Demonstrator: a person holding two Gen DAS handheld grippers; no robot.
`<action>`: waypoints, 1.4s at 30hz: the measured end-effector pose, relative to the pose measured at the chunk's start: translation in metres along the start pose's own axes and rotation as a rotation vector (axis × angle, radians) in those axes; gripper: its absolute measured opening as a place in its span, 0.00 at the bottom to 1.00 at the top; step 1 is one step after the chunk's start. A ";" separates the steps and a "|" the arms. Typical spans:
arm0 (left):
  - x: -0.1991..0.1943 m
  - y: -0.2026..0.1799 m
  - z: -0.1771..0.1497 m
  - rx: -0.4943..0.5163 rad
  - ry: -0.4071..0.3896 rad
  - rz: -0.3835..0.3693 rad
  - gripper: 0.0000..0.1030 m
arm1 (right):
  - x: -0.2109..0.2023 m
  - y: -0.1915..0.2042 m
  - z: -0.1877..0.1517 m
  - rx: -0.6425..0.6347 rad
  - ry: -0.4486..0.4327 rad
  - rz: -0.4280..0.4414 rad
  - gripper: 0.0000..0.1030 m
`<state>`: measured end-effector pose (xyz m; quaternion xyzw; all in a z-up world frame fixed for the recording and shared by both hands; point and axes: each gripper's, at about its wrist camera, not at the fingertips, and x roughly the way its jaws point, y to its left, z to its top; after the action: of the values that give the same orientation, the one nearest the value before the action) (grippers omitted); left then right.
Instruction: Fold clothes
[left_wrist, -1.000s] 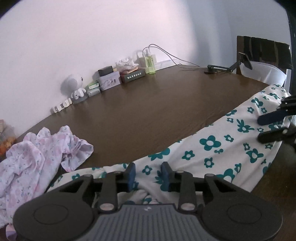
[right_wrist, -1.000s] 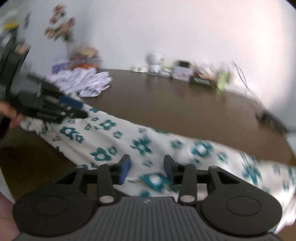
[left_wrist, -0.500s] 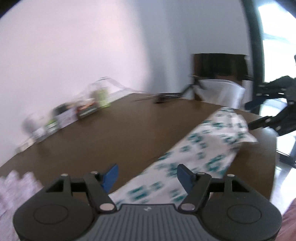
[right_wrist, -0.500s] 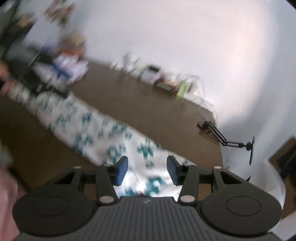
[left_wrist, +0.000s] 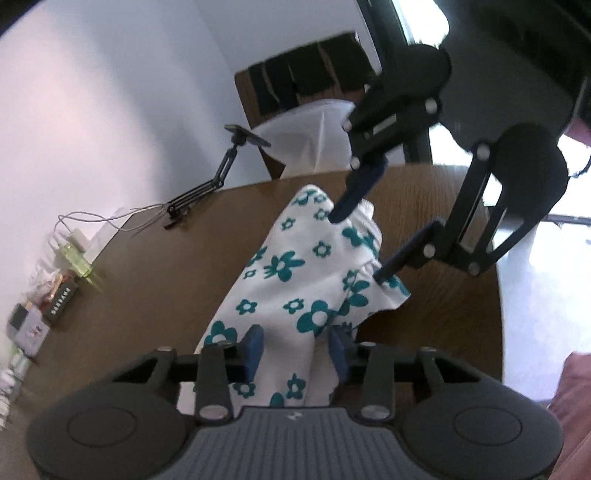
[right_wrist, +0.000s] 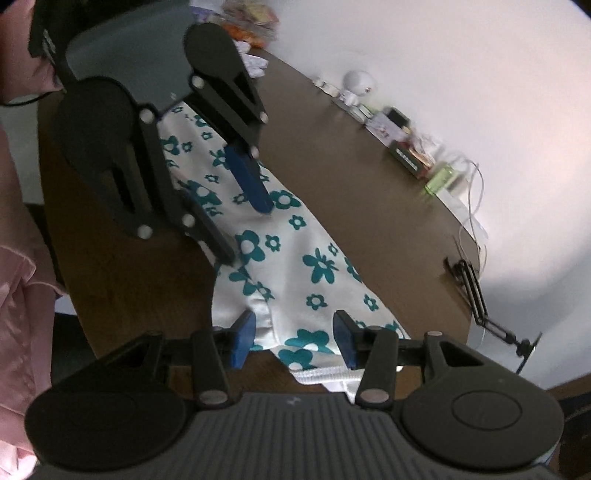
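Swung in from the far end since a second ago, the left hand-held gripper (left_wrist: 295, 350) is closing on the flowered garment (left_wrist: 299, 266) on the counter (left_wrist: 147, 280), meeting the open right hand-held gripper (right_wrist: 293, 341) astride its waistband, suggesting a half-fold.

light: dim, window (left_wrist: 546, 236) glare blown out | blur: slight overall | edges: fisheye bending, dark corners
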<state>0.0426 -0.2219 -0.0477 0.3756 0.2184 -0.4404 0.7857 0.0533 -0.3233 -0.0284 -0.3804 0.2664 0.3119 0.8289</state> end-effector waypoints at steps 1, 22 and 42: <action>0.003 -0.002 0.000 0.013 0.013 0.011 0.25 | 0.001 0.000 0.000 -0.014 -0.003 -0.003 0.46; -0.018 0.016 0.004 -0.084 -0.055 0.050 0.03 | 0.020 0.017 0.026 -0.284 0.061 -0.070 0.26; -0.015 0.012 0.022 -0.061 -0.136 0.026 0.48 | 0.018 0.027 0.030 -0.463 0.030 -0.264 0.07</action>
<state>0.0459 -0.2274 -0.0189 0.3236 0.1729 -0.4476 0.8155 0.0522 -0.2802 -0.0361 -0.5958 0.1486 0.2481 0.7493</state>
